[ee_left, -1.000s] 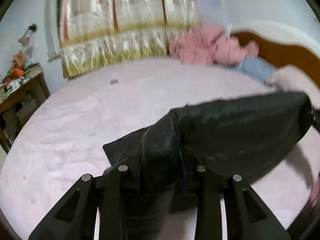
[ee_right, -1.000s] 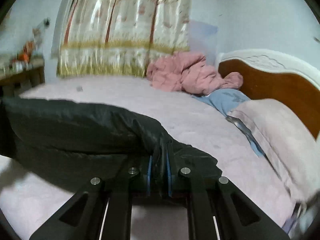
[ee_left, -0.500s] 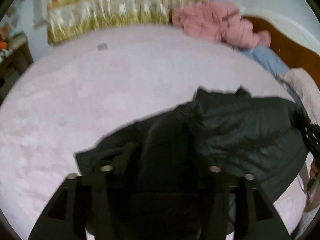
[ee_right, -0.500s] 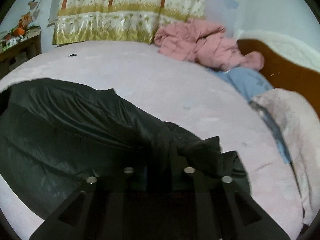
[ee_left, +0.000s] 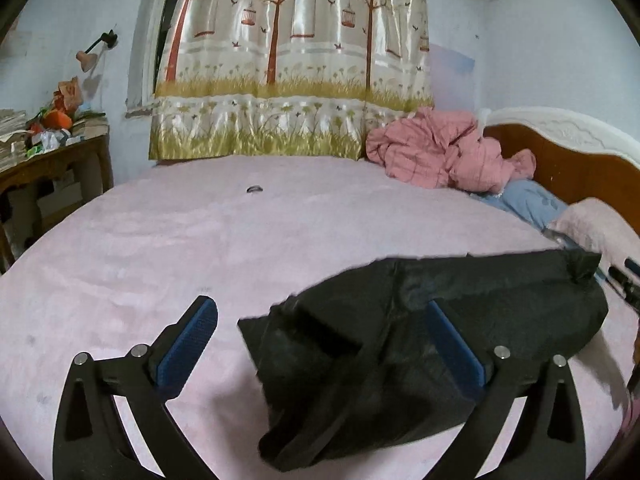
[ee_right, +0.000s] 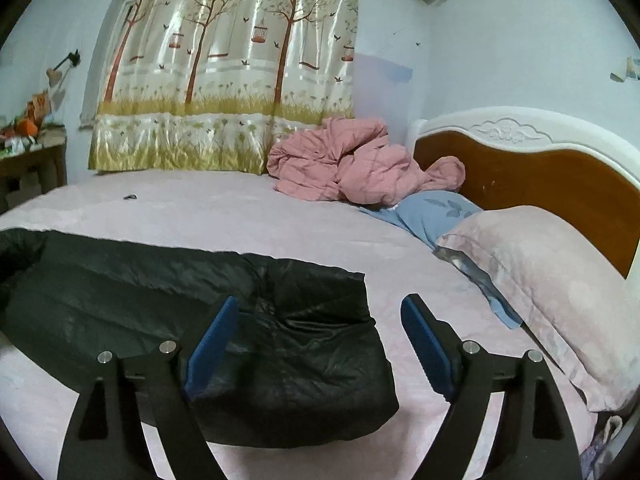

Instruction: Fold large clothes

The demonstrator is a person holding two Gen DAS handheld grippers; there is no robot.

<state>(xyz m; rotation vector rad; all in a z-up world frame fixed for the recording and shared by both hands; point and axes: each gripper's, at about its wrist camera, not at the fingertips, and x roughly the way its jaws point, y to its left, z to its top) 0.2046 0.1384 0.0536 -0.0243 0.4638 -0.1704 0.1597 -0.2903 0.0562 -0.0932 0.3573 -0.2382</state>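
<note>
**Black garment down on the bed, both grippers letting go**

Biggest thing first: the bed [ee_left: 200, 240], its pink cover running wide across both views, with a wooden headboard [ee_right: 540, 184] at the far right. Behind it hangs the tree-print curtain [ee_left: 288, 60]. In the far corner sits a crumpled pink quilt [ee_right: 352, 168], a blue pillow [ee_right: 436, 216] beside it, and a pale pillow [ee_right: 560, 292] nearer the camera.

And there's the black garment [ee_left: 440, 320], lying folded in a long band on the near part of the cover, slack and rumpled at both ends.

Left gripper [ee_left: 322, 322]: jaws opening, spread wide, blue pads clear of the cloth, one end of the garment lying between them. Right gripper [ee_right: 320, 320]: jaws opening too, the other end between the fingers, nothing pinched.

Far out on the cover, one small dark object [ee_left: 254, 189], too small to identify.
</note>
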